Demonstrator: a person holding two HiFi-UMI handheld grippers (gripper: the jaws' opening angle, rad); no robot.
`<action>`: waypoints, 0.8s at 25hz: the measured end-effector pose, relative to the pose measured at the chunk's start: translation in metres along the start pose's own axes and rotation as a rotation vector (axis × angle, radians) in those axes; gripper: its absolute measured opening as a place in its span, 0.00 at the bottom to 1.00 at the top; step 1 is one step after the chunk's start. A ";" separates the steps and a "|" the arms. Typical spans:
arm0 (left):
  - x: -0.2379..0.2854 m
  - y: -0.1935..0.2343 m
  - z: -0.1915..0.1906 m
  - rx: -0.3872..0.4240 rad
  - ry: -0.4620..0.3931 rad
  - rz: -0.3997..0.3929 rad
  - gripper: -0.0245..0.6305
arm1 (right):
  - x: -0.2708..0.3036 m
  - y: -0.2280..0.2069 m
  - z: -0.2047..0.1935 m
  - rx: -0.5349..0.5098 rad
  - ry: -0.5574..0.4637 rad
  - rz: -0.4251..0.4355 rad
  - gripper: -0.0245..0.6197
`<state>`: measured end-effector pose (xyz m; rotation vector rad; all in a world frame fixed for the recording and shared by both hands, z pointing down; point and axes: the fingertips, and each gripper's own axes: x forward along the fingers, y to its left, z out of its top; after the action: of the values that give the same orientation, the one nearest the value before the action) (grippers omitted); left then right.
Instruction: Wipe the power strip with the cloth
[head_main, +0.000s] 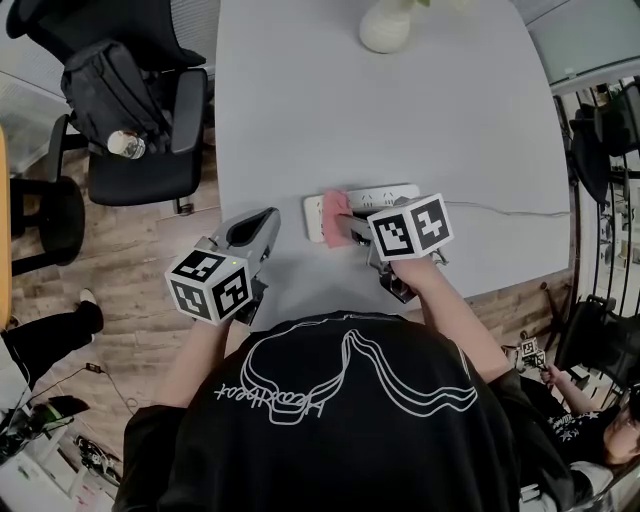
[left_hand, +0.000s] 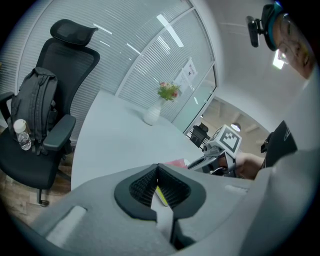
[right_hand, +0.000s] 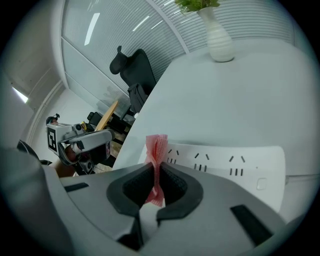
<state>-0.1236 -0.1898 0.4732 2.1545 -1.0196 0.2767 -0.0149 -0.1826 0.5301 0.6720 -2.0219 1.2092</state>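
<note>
A white power strip (head_main: 372, 197) lies on the grey table (head_main: 420, 110) near its front edge. My right gripper (head_main: 340, 226) is shut on a pink cloth (head_main: 334, 208), which rests on the strip's left end. In the right gripper view the cloth (right_hand: 156, 149) stands bunched between the jaws of the right gripper (right_hand: 157, 172), with the strip's sockets (right_hand: 225, 161) just beyond. My left gripper (head_main: 263, 217) hovers to the left of the strip at the table's front left corner. In its own view the left gripper (left_hand: 157, 171) is shut with nothing held.
A white vase (head_main: 386, 25) with a plant stands at the table's far side. The strip's cable (head_main: 505, 211) runs off to the right. A black office chair (head_main: 140, 130) carrying a backpack and a bottle stands left of the table. Another person (head_main: 600, 425) sits at the lower right.
</note>
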 end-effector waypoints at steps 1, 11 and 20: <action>0.001 -0.001 0.000 0.001 0.000 -0.002 0.05 | -0.002 -0.003 -0.001 0.009 -0.006 -0.003 0.09; 0.008 -0.007 -0.001 0.011 0.017 -0.014 0.05 | -0.028 -0.037 -0.006 0.098 -0.061 -0.037 0.09; 0.016 -0.015 0.000 0.017 0.028 -0.026 0.05 | -0.064 -0.079 -0.015 0.173 -0.119 -0.104 0.09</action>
<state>-0.1016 -0.1923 0.4728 2.1718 -0.9763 0.3034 0.0869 -0.1985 0.5296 0.9418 -1.9660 1.3190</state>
